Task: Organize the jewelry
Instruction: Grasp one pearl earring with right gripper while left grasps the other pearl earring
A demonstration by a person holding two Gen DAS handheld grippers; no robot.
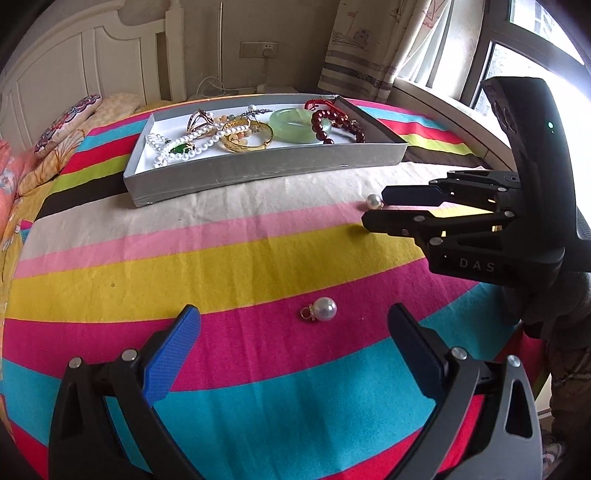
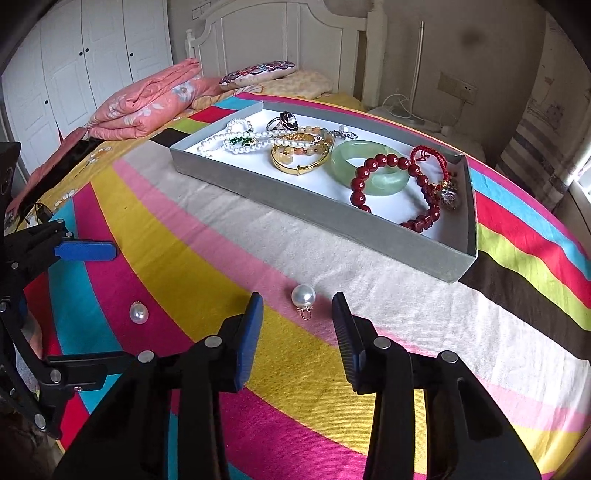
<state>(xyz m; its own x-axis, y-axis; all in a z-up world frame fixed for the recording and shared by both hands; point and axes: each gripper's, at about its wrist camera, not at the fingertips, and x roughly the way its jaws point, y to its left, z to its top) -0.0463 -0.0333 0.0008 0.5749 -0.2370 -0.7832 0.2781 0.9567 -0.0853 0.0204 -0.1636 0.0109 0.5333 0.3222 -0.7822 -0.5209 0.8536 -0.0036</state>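
Two pearl pendants lie on the striped bedspread. One pearl (image 1: 322,309) lies just ahead of my open left gripper (image 1: 293,325); it also shows in the right wrist view (image 2: 139,313). The other pearl (image 2: 303,296) lies just ahead of my open right gripper (image 2: 297,314), a little beyond its fingertips; in the left wrist view this pearl (image 1: 373,201) sits at the tips of the right gripper (image 1: 373,208). A grey tray (image 1: 258,171) (image 2: 295,206) holds pearl necklaces, a gold bangle (image 2: 300,157), a jade bangle (image 2: 369,166) and a red bead bracelet (image 2: 399,184).
A folded pink quilt (image 2: 147,103) and an embroidered pillow (image 2: 258,72) lie at the head of the bed by the white headboard (image 2: 288,33). A window (image 1: 524,44) and a curtain (image 1: 369,48) are beyond the tray. The left gripper (image 2: 85,251) shows at the left edge of the right wrist view.
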